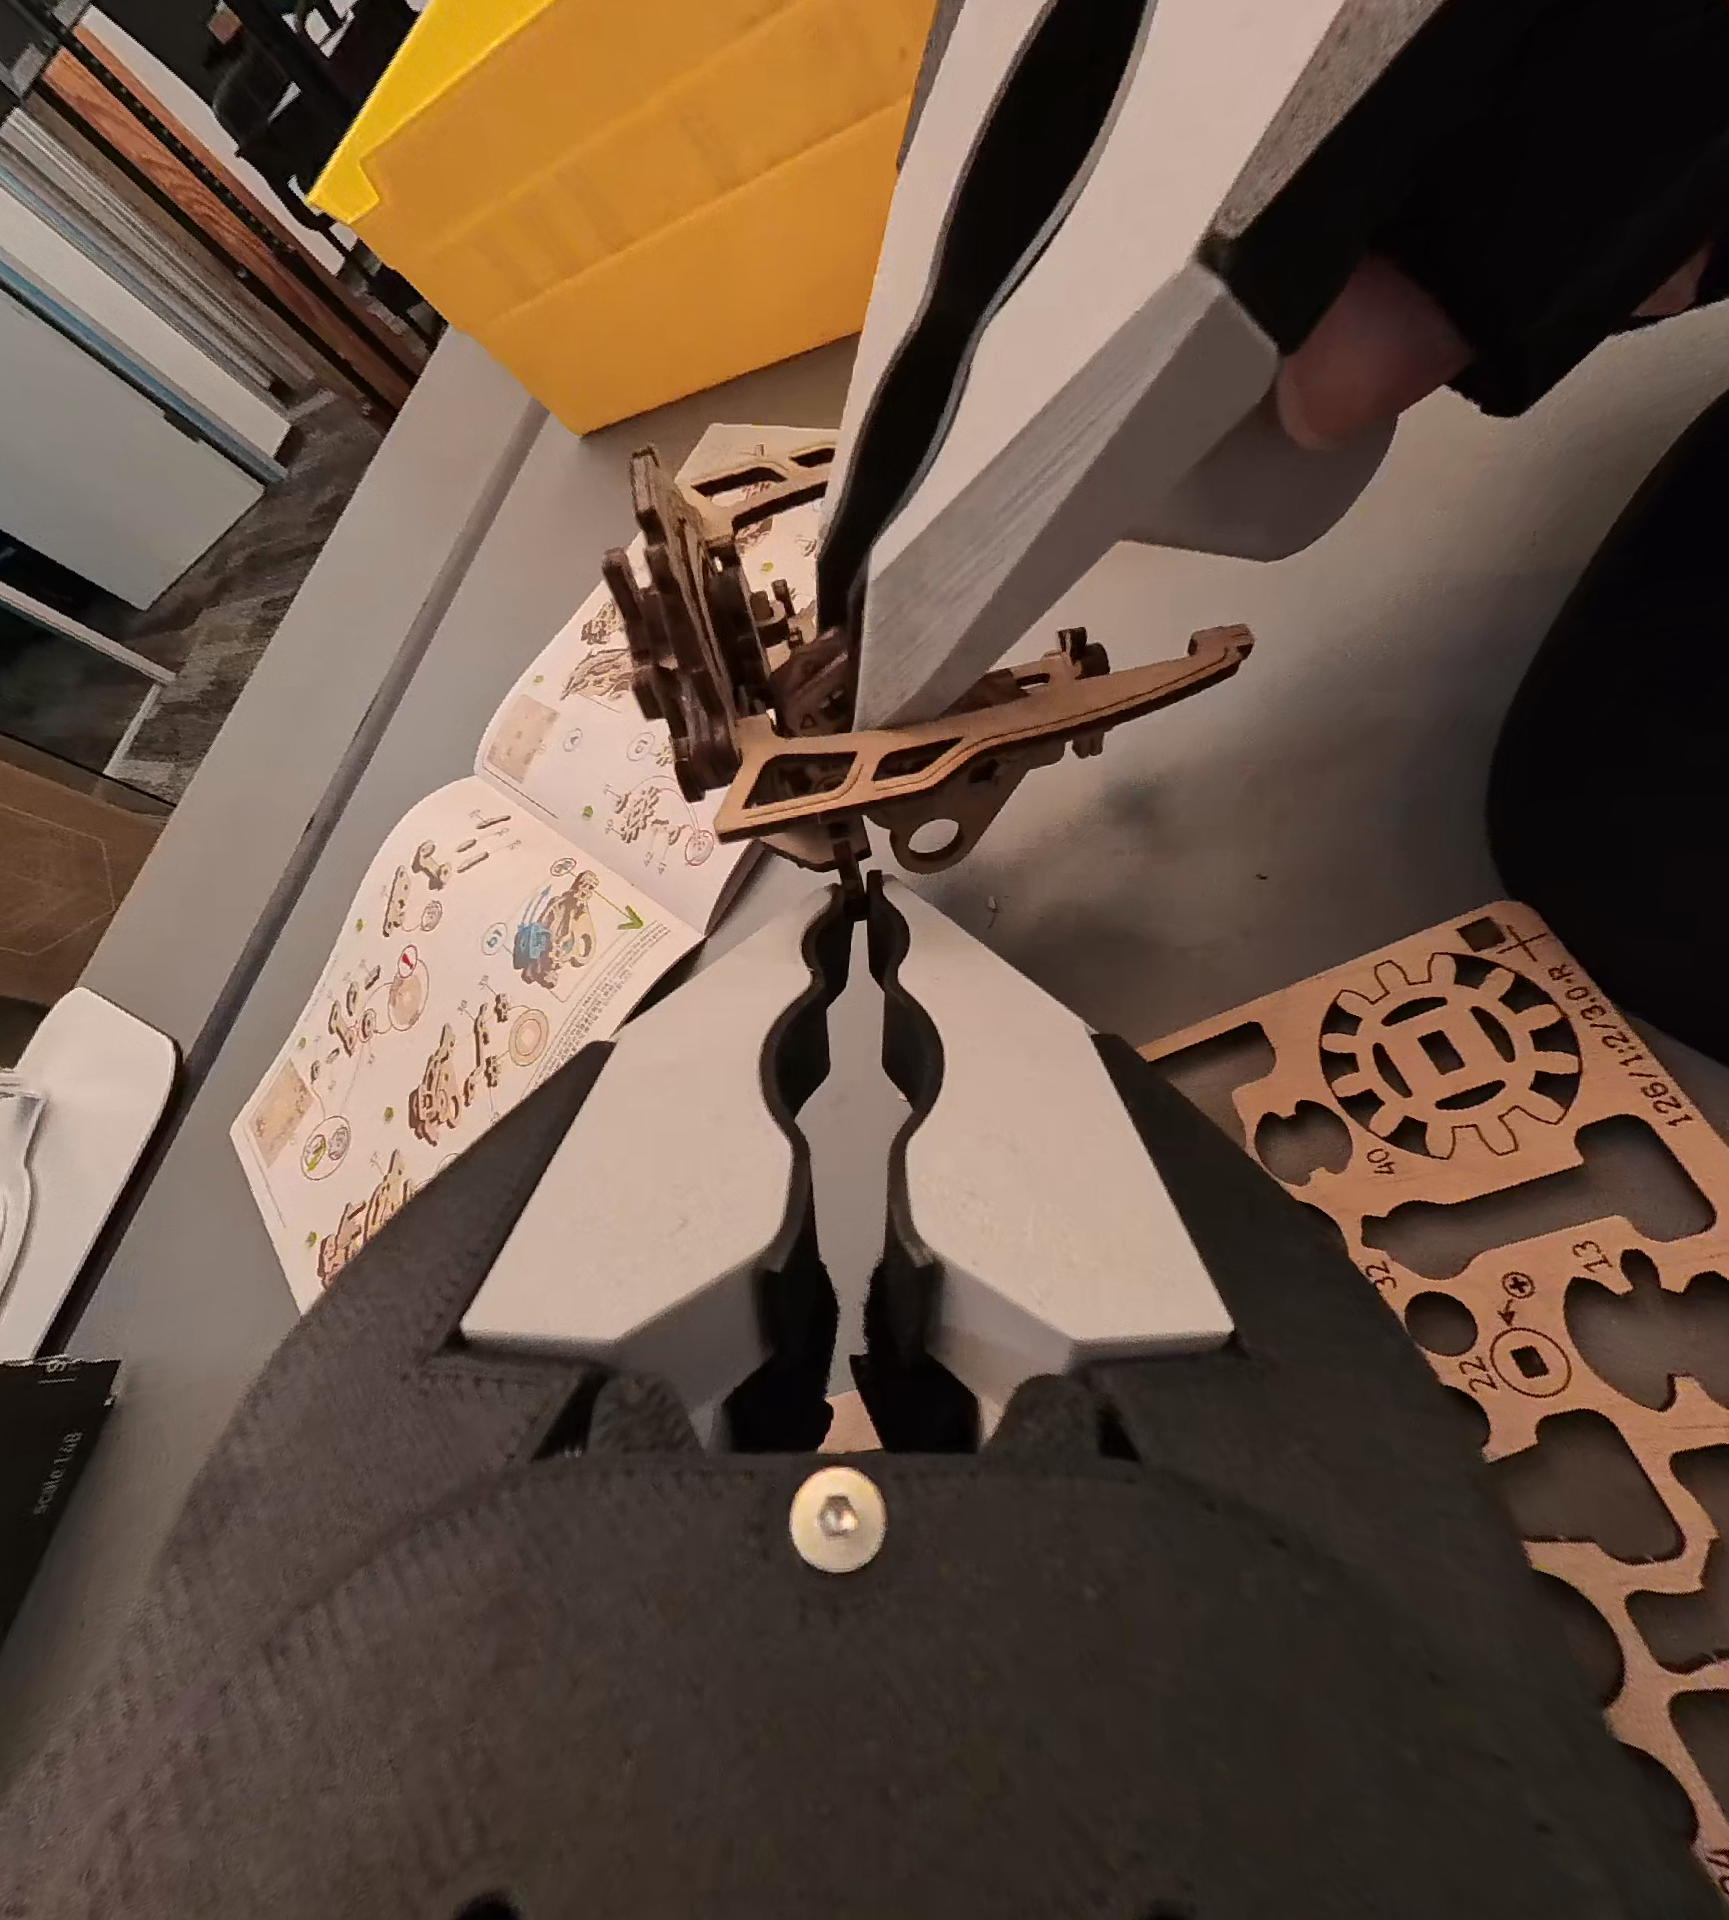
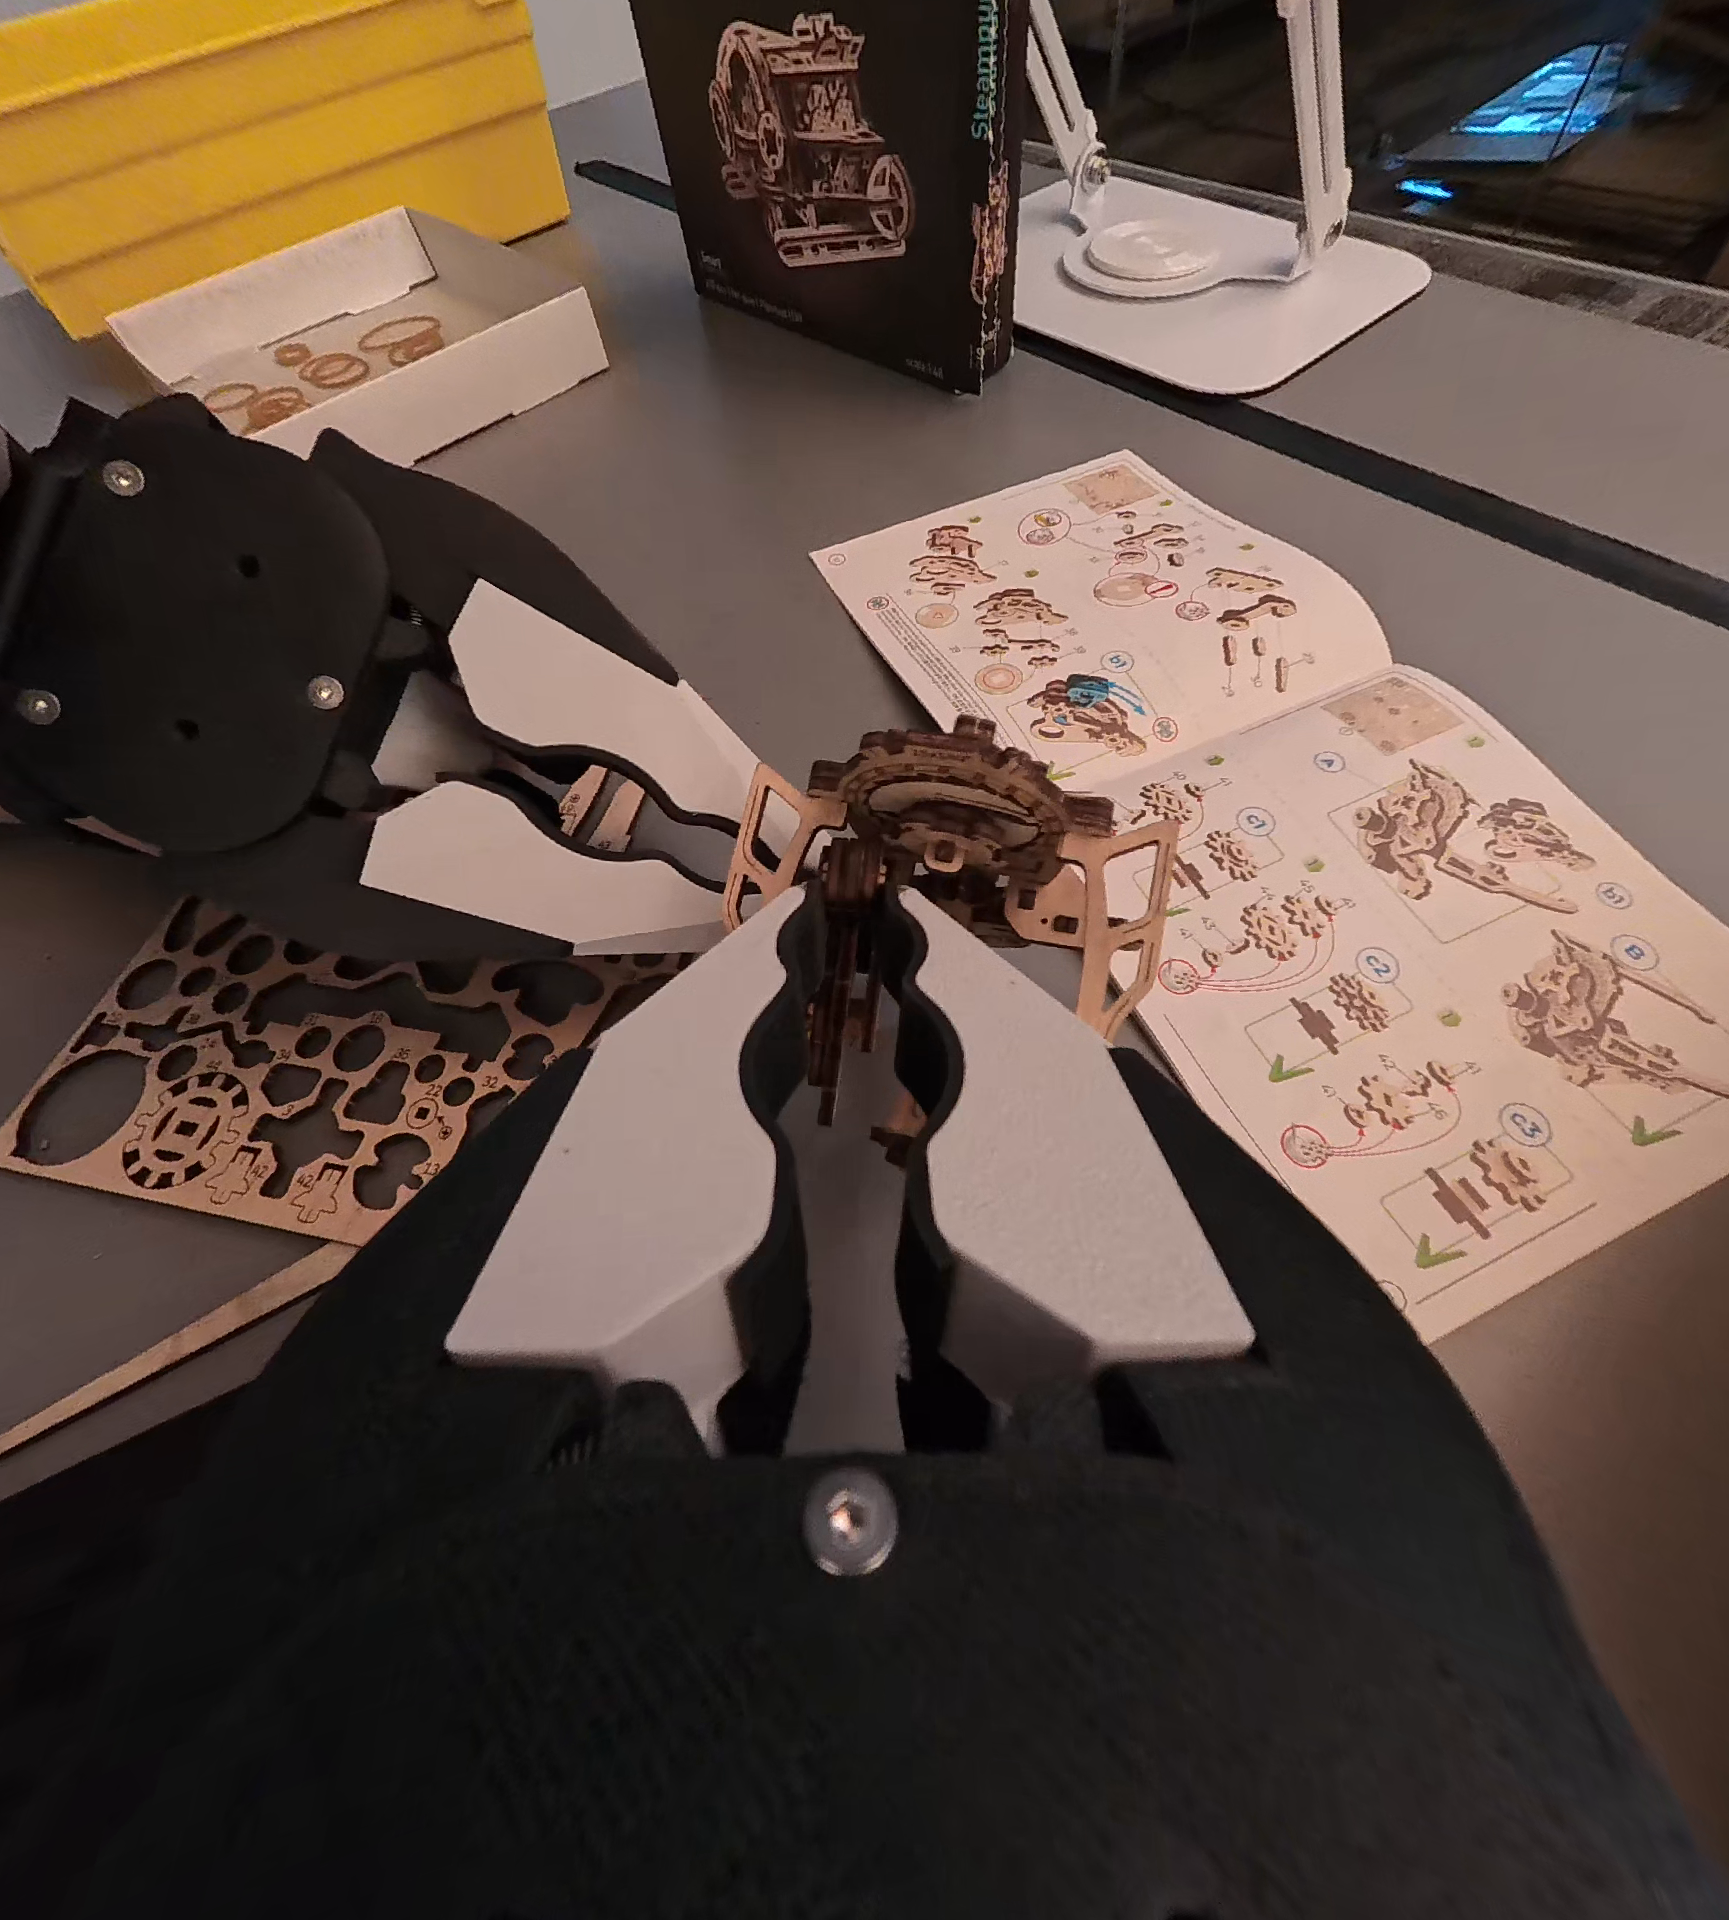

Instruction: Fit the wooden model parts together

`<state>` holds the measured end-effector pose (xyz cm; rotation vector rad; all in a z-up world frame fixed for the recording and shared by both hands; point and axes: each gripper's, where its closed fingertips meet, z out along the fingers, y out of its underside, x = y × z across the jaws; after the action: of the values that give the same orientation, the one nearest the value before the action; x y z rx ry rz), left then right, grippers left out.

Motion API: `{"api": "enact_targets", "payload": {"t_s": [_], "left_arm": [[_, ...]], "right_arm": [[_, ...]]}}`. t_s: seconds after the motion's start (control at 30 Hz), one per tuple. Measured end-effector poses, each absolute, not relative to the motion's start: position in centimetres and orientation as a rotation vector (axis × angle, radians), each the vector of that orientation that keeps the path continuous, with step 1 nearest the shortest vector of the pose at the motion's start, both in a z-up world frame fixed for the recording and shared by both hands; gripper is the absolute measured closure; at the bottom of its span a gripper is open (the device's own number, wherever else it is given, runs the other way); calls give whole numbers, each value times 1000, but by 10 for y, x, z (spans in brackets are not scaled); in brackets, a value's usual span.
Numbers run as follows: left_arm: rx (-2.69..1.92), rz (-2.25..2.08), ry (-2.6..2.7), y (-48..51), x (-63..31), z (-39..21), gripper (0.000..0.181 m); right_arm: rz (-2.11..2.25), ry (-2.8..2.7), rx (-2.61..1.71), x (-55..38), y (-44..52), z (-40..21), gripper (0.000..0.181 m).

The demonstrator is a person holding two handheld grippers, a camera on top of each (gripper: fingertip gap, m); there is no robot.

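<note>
The half-built wooden model [image 1: 839, 774] hangs above the grey table between both grippers. It has a dark gear stack and pale side frames. My left gripper [image 1: 858, 896] is shut on a small dark peg on the model's underside. It also shows in the right wrist view [image 2: 725, 873], coming in low from the left. My right gripper [image 2: 844, 904] is shut on the gear stack of the model [image 2: 943, 821]. In the left wrist view it [image 1: 844, 665] comes down from above and hides part of the model. A gloved hand holds it.
An open instruction booklet [image 2: 1359, 831] lies right of the model. A cut-out plywood sheet [image 2: 268, 1039] lies left, under my left gripper. At the back are a yellow bin [image 2: 216, 156], a white tray [image 2: 527, 322] of wooden rings, a dark kit box [image 2: 818, 177] and a white stand [image 2: 1255, 301]. Both grippers' tips are close together, under 4 cm apart.
</note>
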<state>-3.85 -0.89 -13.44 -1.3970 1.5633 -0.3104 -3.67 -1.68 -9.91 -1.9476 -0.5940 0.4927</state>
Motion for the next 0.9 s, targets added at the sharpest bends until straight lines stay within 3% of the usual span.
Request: {"api": "enact_targets", "payload": {"t_s": [0.03, 0.6, 0.77, 0.9], "left_arm": [[-1397, -317, 1562, -9, -38, -134, 181], [-1336, -404, 1464, 15, -56, -91, 181], [-1393, -758, 1448, 18, -69, -68, 181], [-1494, -1160, 1371, 18, -78, -53, 181]], "right_arm": [[494, -597, -1943, -37, -17, -99, 173], [1011, -195, -1855, -6, -26, -60, 173], [1422, -222, -2040, -33, -59, -83, 173], [1211, -400, -2207, -52, -62, -118, 172]]}}
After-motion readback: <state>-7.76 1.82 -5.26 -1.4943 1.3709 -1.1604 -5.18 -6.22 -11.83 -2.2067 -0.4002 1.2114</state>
